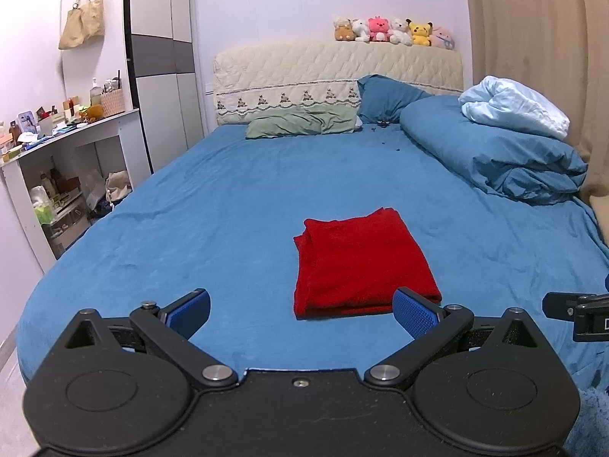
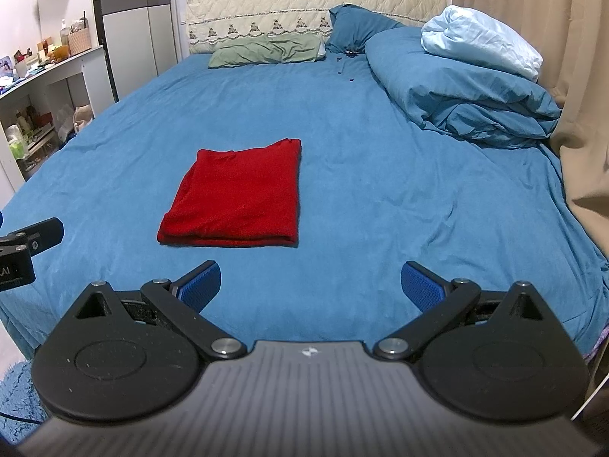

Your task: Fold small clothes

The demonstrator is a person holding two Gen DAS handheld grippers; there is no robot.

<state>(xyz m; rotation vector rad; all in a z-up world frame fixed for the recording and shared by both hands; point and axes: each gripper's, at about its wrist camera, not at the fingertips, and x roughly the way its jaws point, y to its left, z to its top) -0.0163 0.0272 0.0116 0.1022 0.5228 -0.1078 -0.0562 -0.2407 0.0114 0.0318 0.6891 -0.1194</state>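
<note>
Right in front of me, my left gripper (image 1: 300, 314) is spread wide with nothing between its blue pads (image 1: 415, 314), and my right gripper (image 2: 310, 289) is just as wide and just as empty. Both are hovering over the near edge of the bed (image 2: 380, 198), side by side.

Just past the left fingertips lies the red garment (image 1: 361, 262), one piece only, flat on the blue sheet. From the right camera the same garment sits ahead and to the left, well clear of my fingers. It's already a tidy rectangle, with stacked layers showing along its near and left edges, so I'd judge the folding is done or nearly so.

It looks like soft, light knit: floppy, no stiffness, nothing breakable. I'd expect it to sag and slide apart if I pinch one layer alone. If I take it again, I'd grab the near corners, one per gripper, catching all layers together.

Further back, I count one heaped blue duvet (image 2: 468, 91) on the right with one pale blue bundle (image 2: 483, 45) on top, one green pillow (image 1: 304, 122) and one blue pillow (image 1: 388, 97) against the headboard (image 1: 335, 68). Six plush toys (image 1: 394, 32) line its top.
</note>
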